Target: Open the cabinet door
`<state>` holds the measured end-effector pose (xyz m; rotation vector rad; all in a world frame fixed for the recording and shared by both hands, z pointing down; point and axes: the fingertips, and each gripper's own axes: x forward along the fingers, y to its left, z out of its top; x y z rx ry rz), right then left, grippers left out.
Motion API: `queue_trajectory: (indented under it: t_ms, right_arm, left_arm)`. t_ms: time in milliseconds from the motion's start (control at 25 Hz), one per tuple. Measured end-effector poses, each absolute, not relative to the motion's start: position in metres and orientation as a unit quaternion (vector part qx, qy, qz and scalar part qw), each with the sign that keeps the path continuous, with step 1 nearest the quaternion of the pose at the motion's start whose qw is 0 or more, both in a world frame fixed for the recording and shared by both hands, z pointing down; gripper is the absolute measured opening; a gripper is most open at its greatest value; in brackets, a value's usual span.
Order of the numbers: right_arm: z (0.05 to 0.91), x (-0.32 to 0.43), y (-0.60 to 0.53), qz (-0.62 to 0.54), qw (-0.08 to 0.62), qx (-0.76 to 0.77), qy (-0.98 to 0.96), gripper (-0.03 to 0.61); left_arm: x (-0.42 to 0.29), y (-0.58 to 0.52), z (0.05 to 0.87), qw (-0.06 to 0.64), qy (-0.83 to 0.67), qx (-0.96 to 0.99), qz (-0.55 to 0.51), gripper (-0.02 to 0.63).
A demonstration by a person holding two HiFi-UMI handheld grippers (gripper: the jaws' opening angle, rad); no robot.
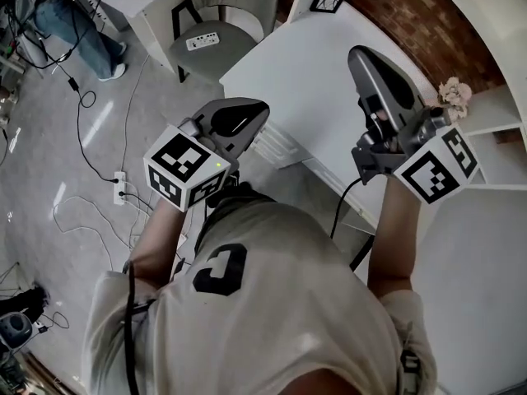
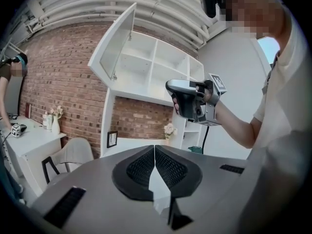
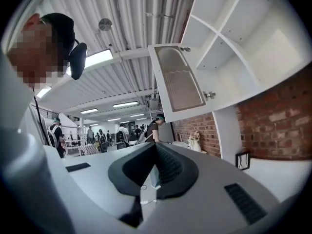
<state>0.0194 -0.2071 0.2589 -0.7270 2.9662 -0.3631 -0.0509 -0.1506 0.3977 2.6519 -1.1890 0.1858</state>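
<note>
At far left of the head view, a power strip [image 1: 121, 188] lies on the floor, and a chair [image 1: 221, 35] stands further up the frame, well apart from both tools. Next comes the left gripper [image 1: 257, 112], held in front of the person's chest, short of the desk [image 1: 305, 72]. Its own view shows the pads pressed together along their full length with nothing between them. Right of it, the right gripper [image 1: 361, 56] is raised over the desk edge, also closed tight and empty. Both jaw tips point into open air, and neither tool touches any furniture. The door [image 2: 114, 45] does not show in the head view. The left gripper view places it at the upper left corner of the cabinet [image 2: 161, 67], which is mounted above the desk against the brick wall. It is swung well out from the carcass, with the shelf compartments behind it exposed. The right gripper view confirms this: the door panel hangs clear of the cabinet front, joined only at its two hinges. At far right of the head view, a small bunch of flowers [image 1: 453, 97] sits on a lower shelf. Status, as judged from these views: the door stands open, so the main step looks complete. Neither gripper is near the door, and no further opening travel appears to be required. At most, a check that the door holds its position unaided may be left.
</note>
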Motion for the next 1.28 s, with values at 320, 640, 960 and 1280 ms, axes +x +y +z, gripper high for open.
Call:
queue_trajectory:
  t_ms: [320,640,960,1280]
  right_arm:
    - [0.298,0.095,-0.159,-0.197,0.049,-0.265,0.943,0.026]
    - [0.313,0.151,-0.110,-0.189,0.063,-0.295,0.934,0.026]
    - [0.331,0.162,-0.068,-0.216,0.065,-0.277,0.934,0.026]
    - [0.353,0.137,-0.043,-0.222,0.026,-0.228,0.948,0.026]
  left_arm:
    - [0.034,-0.126,0.395,0.115,-0.356,0.924,0.081,0.017]
    - [0.087,-0.084,0.406,0.119,-0.328,0.931,0.109,0.017]
    - [0.107,-0.042,0.401,0.118,-0.332,0.929,0.117,0.017]
    - [0.082,-0.001,0.420,0.153,-0.392,0.898,0.130,0.017]
